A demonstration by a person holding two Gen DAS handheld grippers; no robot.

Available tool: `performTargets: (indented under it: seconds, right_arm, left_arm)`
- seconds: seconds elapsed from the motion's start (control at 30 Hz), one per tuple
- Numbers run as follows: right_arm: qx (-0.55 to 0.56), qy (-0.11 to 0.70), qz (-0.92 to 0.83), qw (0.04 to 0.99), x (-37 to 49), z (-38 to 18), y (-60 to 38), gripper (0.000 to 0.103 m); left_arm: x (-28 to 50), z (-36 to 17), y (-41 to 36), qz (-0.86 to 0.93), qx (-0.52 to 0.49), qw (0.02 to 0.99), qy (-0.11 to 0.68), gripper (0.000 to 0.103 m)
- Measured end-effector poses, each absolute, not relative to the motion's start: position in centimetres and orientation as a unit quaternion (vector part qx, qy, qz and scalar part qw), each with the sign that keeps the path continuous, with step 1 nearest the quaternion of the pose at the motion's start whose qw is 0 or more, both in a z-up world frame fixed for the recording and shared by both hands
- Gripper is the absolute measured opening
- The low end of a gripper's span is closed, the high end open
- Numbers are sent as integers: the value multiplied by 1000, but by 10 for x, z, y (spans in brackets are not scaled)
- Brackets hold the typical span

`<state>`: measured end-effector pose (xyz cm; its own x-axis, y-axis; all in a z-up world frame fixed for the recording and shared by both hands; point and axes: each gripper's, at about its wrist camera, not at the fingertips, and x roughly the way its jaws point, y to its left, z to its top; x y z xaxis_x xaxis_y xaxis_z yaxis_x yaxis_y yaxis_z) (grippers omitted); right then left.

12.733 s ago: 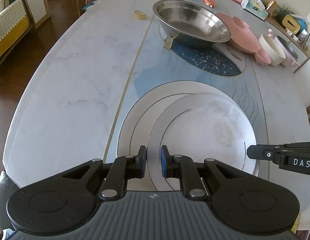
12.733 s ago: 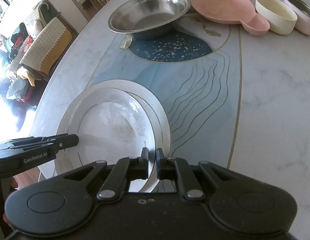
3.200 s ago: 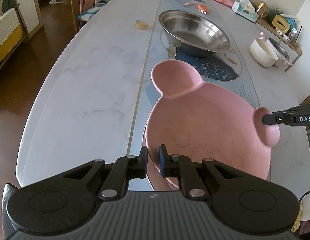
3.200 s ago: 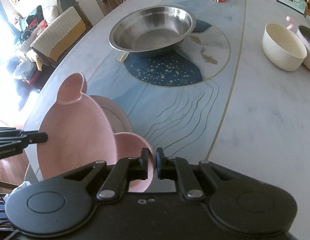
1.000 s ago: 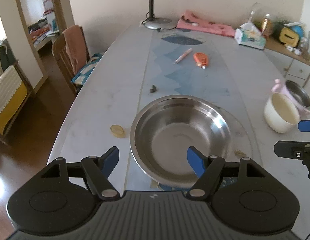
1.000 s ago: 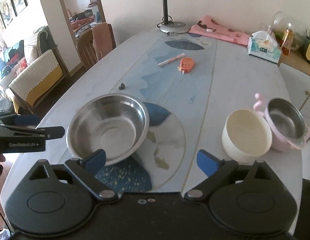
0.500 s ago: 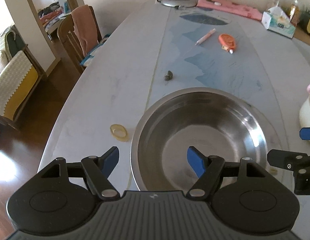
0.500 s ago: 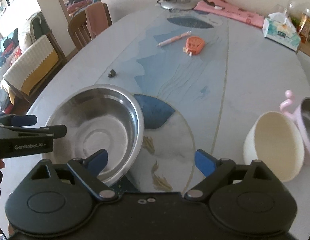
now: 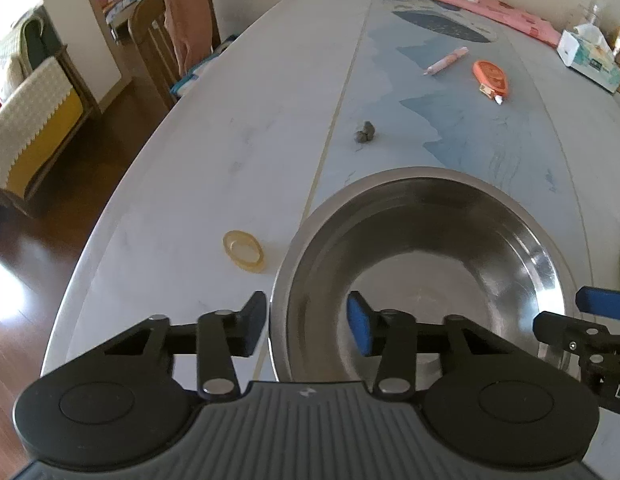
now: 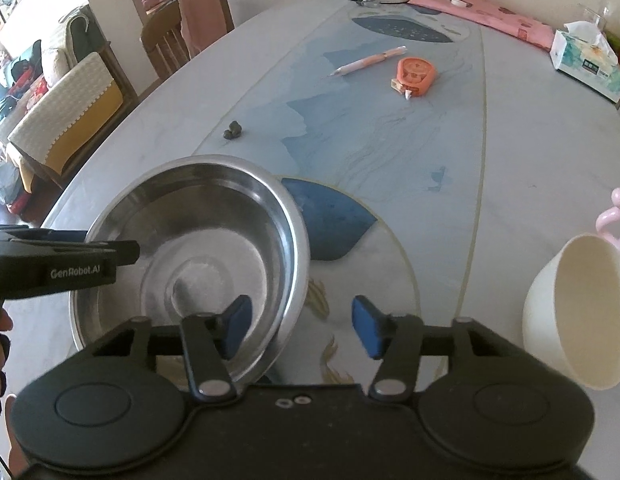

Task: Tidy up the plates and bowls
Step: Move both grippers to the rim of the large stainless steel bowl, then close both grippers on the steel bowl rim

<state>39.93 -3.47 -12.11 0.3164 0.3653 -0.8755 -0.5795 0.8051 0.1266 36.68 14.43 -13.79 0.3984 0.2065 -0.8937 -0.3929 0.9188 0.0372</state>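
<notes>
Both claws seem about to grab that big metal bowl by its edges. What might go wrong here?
The steel bowl has a thin, shiny rim. The left gripper and right gripper each straddle it, jaws just closing but not yet pressing, so a pad may slip off. If only one side catches, the bowl could tip. The cream bowl stands close by the right gripper and might get knocked.

- We saw a silvery steel bowl point(image 9: 422, 256).
- Our table point(image 10: 530, 152) was white marble with blue wave patterns.
- We noted a cream bowl point(image 10: 578, 312), an orange tape dispenser point(image 10: 415, 72) and blue gripper pads point(image 9: 358, 330).
</notes>
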Motion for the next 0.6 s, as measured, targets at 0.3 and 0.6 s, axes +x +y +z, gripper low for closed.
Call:
performTargets:
  seconds: [0.3, 0.6]
  right_arm:
    - [-114, 504, 292, 804, 398, -122, -31, 25]
    - [-116, 505, 283, 807, 391, -118, -30, 16]
  left_arm:
    - [365, -143, 156, 186, -126, 824, 520, 21]
    - [359, -132, 153, 179, -131, 832, 509, 19]
